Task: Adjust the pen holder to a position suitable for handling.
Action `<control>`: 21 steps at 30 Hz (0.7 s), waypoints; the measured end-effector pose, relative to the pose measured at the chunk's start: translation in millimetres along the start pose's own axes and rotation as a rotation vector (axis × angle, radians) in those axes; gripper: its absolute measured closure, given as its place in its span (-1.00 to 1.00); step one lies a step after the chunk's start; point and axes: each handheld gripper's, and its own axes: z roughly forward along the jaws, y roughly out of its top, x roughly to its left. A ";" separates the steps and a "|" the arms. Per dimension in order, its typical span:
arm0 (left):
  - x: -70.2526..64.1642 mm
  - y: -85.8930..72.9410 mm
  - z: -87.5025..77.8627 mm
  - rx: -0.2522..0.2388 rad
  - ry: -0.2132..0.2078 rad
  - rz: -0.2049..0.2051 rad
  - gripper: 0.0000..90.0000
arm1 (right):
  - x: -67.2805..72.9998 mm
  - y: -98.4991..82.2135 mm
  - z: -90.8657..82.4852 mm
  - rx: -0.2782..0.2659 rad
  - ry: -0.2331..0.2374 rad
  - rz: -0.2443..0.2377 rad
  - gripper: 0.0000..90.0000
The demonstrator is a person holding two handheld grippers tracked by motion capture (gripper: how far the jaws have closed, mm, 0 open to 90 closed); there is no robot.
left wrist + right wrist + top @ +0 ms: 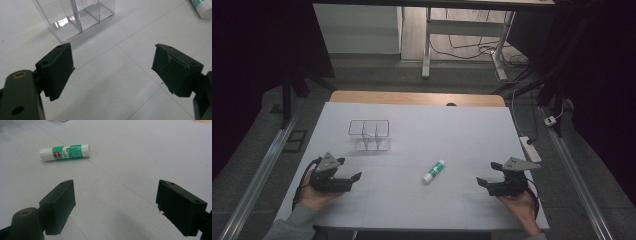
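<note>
High view: white table [412, 200] with a glue stick [433, 171] lying on its side near the middle, green label, white cap end pointing up and right. Clear plastic organizer [370, 135] stands upright further back and left of the glue stick, well apart from it; it has inner dividers, nothing visible inside. Left gripper [349, 169] sits at the near left of the table, held in the left hand [314, 192], jaws pointing right toward the table centre. Right gripper [490, 173] sits at the near right, held in the right hand [519, 202], jaws pointing left. Both grippers are well apart from the glue stick, which lies between them and a bit further back. Grey three-cornered plate on top of each gripper.

Left gripper view: left gripper [113, 63] jaws spread wide, nothing between them, bare table surface under the gap. Organizer [75, 17] is ahead and slightly left of the jaws, near but not touching. One end of the glue stick [203, 8] shows at the top right corner.

Right gripper view: right gripper [116, 195] jaws spread wide, nothing between them, bare table below. Glue stick [65, 152] lies ahead and to the left of the jaws, flat on the table, apart from both pads, untouched.

Beyond the table: floor with cables, a power strip [530, 148] at the right, legs of another desk [427, 45] at the back.
</note>
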 end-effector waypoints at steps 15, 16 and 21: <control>1.7 -1.4 0.4 0.005 -0.001 -0.001 -0.60 | 0.0 -1.7 3.4 0.023 -0.003 0.004 -0.64; 1.7 -1.4 0.4 0.005 -0.001 -0.001 -0.60 | 0.1 -1.7 3.4 0.023 -0.003 0.001 -0.64; 1.5 -1.2 -0.5 0.002 -0.001 -0.002 -0.57 | 0.0 -1.6 3.8 0.021 0.007 0.004 -0.63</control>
